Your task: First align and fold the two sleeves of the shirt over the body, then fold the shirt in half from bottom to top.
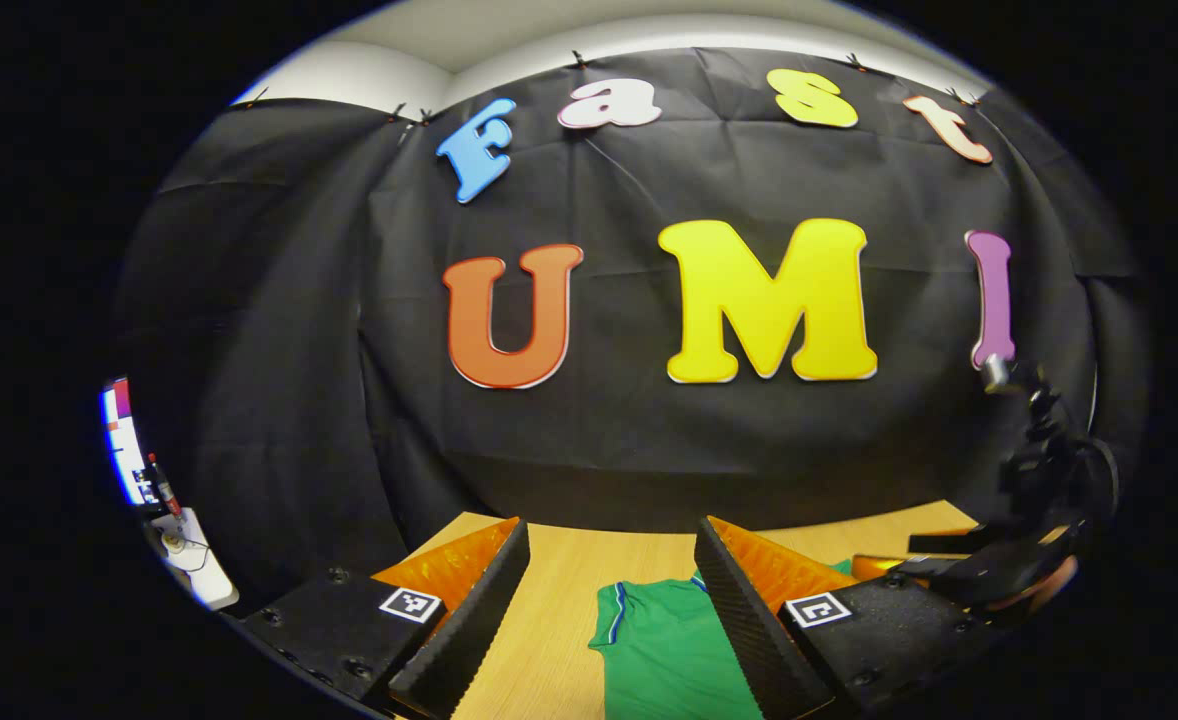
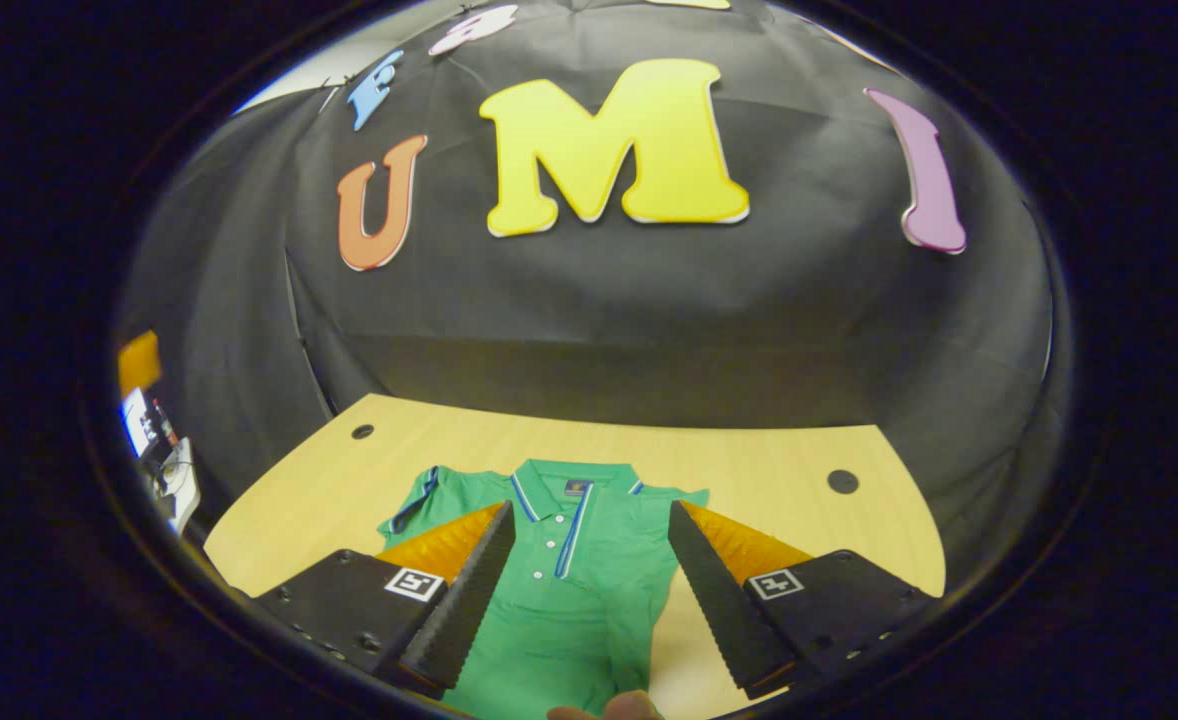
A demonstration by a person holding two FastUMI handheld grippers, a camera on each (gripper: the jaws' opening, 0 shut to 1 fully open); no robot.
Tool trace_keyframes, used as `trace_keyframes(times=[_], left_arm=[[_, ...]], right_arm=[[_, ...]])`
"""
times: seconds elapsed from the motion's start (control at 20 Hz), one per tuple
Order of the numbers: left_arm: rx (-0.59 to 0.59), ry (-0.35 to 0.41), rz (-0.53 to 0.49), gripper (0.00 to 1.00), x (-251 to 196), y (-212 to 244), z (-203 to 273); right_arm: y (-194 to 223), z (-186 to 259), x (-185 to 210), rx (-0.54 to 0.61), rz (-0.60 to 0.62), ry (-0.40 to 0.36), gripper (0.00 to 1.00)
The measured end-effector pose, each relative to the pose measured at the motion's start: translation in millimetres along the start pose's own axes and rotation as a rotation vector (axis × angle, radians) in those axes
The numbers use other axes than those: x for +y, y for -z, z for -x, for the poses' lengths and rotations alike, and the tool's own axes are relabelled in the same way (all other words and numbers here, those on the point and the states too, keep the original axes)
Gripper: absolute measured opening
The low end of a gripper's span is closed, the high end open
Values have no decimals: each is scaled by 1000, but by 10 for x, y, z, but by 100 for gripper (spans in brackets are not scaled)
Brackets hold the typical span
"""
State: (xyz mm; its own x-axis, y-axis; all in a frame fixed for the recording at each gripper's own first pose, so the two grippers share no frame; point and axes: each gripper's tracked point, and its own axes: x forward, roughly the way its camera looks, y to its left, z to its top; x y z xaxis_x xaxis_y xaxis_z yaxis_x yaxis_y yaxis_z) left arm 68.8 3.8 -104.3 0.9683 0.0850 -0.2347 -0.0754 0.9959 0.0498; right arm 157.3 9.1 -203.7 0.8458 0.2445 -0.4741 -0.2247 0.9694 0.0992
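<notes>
Wood-grain table point(image 2: 769, 455), pale and smooth, carries two dark round holes at 10 and 2 o'clock. My green polo shirt point(image 2: 569, 590) lies flat at 6 o'clock, striped collar farthest. My right gripper point(image 2: 589, 580) hangs spread above it; my left gripper point(image 1: 609, 600) gapes over one sleeve.

green polo shirt point(image 2: 559, 590): hem running off the bottom edge, right sleeve lying behind a finger | left gripper view: the shirt's right part sitting behind a finger
</notes>
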Motion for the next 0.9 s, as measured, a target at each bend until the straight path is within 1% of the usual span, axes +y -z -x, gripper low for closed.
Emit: trace_keyframes(times=[0.1, 0.2, 0.25, 0.3, 0.35, 0.5, 0.65, 0.75, 0.9], left_arm=[[32, 53, -25, 100, -60, 247, -225], [64, 99, -9, 100, -136, 435, -404], [87, 111, 8, 100, -153, 561, -499], [112, 119, 23, 100, -165, 702, -596], [135, 125, 34, 100, -160, 822, -684], [211, 135, 35, 100, -84, 1248, -969], [271, 124, 16, 100, 4, 1629, -1263], [312, 114, -4, 100, 80, 1883, -1432], [390, 136, -12, 100, 76, 2267, -1584]], right_arm=[[-100, 377, -141, -46, 18, 32, 96], [-197, 732, -270, -81, 12, 70, 95], [-229, 884, -321, -91, 3, 89, 93], [-241, 1038, -360, -100, -5, 103, 95], [-266, 1173, -393, -110, -8, 119, 96], [-310, 1502, -552, -142, 43, 200, 95], [-415, 1735, -582, -178, 54, 238, 95], [-422, 1815, -596, -181, 50, 260, 95], [-374, 1867, -638, -172, 39, 294, 95]])
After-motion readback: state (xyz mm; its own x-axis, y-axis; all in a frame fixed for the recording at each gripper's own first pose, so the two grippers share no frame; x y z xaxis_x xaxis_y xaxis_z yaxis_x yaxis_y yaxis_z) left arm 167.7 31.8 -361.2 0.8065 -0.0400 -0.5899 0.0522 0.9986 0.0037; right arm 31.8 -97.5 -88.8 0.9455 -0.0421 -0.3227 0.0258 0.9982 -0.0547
